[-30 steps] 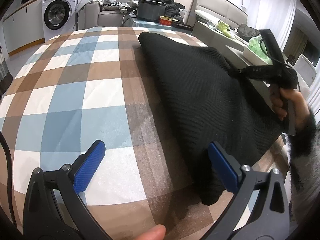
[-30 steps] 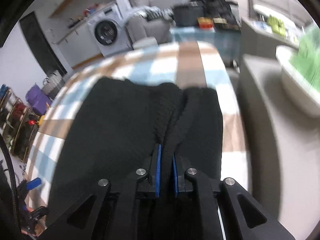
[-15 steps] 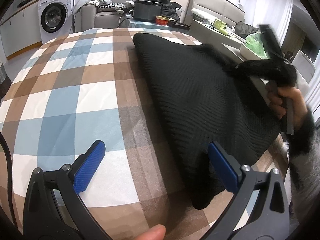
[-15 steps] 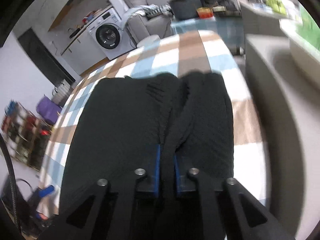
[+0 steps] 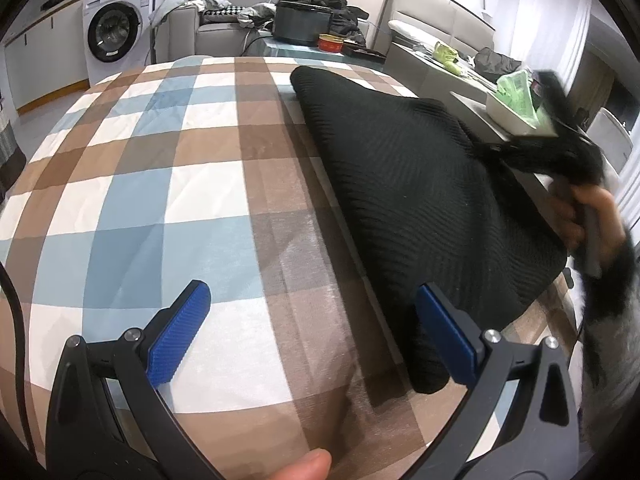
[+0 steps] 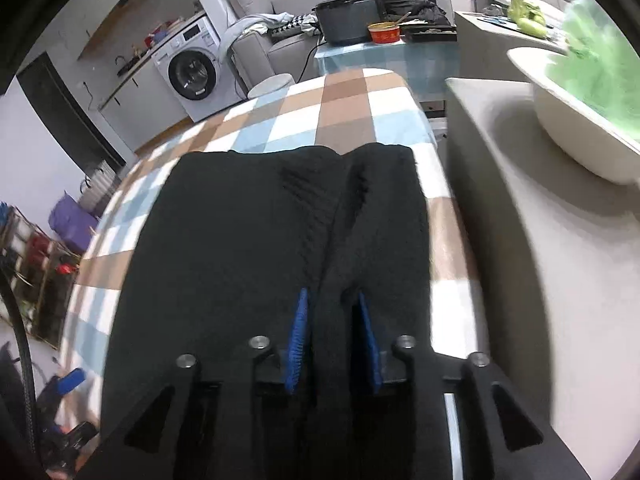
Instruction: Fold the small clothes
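A black ribbed knit garment (image 5: 420,184) lies on the right-hand part of a surface covered by a checked cloth (image 5: 168,168) of brown, pale blue and white squares. Compared with half a second ago, the right tool (image 6: 332,344) has parted its blue pads somewhat; a raised ridge of the black knit runs between them, but whether the pads grip it or have let go cannot be told. In the left wrist view the right tool (image 5: 560,152) is blurred at the garment's right edge, which suggests it is moving. A second ago those pads were pinched tight on the fabric, so the likely reading is that a fold has just been laid and the cloth is being released. The left tool (image 5: 316,332) is wide open and holds nothing, as it did a second ago; it hovers above the cloth near the garment's near corner, its right pad just beside that corner. The garment looks roughly rectangular, with a lengthwise crease, so folding seems partly done. Around the surface is a lived-in room: a white front-loading washing machine (image 5: 116,40), a grey sofa (image 5: 216,24) heaped with dark clothes, a dark pot (image 6: 348,20), a red bowl (image 6: 384,34) and a white basin (image 6: 580,120) of green items.
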Tool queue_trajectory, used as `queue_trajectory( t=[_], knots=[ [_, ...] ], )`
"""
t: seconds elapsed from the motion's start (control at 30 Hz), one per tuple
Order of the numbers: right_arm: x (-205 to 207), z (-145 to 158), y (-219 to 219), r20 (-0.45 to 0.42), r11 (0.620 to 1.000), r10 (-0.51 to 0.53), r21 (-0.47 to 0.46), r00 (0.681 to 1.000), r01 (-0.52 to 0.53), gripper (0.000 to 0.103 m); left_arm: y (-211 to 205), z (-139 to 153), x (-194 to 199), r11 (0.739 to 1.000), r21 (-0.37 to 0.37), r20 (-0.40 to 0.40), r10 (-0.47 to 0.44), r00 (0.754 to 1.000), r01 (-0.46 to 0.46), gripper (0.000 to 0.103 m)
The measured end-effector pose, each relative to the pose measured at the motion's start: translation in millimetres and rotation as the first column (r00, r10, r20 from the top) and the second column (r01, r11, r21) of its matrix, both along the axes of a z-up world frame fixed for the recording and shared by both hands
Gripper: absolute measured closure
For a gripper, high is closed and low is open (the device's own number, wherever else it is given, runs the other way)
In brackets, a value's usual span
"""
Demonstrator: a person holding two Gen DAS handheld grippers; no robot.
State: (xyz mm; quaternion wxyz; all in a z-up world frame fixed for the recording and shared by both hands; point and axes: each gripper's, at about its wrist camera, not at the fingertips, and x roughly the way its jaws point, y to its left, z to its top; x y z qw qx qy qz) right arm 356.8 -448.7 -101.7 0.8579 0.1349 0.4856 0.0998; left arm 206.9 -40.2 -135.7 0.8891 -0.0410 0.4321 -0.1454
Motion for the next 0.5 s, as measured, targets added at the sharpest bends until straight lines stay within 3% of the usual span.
queue_trajectory(
  t=[0.2,0.33,0.5],
  knots=[
    [-90,7,-14,0.013,0.98,0.049,0.191,0.999,-0.051,0.061,2,-4,7,0.999,-0.029,-0.018,0.018,1.0,-0.018,0.001],
    [-133,3,-7,0.017,0.979,0.057,0.195,0.998,-0.059,0.061,-8,-7,7,1.0,-0.03,-0.026,-0.009,1.0,0.009,0.001],
    [-150,1,0,0.029,0.988,0.041,0.148,0.999,-0.045,0.061,-14,-5,6,1.0,-0.024,-0.023,-0.018,1.0,0.018,0.001]
  ],
)
